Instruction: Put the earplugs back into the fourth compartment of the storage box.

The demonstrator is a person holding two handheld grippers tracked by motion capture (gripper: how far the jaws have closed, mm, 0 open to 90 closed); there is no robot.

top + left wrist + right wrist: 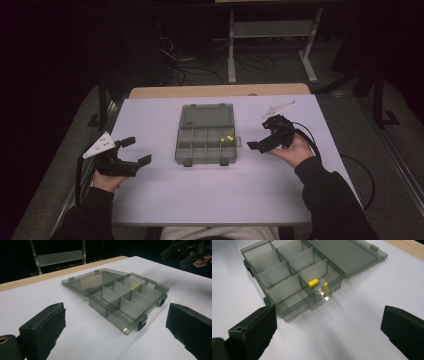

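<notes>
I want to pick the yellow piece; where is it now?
In the high view, the yellow piece lies in the box, in the back row's right-end compartment, nearest the right gripper.

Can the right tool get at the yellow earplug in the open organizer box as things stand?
Probably yes: the right tool is open beside the organizer box, whose lid lies back, and the yellow earplug sits uncovered in a near-side compartment.

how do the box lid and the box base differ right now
The lid lies flat on the table, swung open past the far side of the base; the base sits nearer the person. The lid is a shallow, undivided panel; the base is deeper and split by walls into compartments. The lid holds nothing; the base has a small yellow piece in a compartment at its right end. Both are the same smoky see-through grey plastic and joined along one long edge.
</notes>
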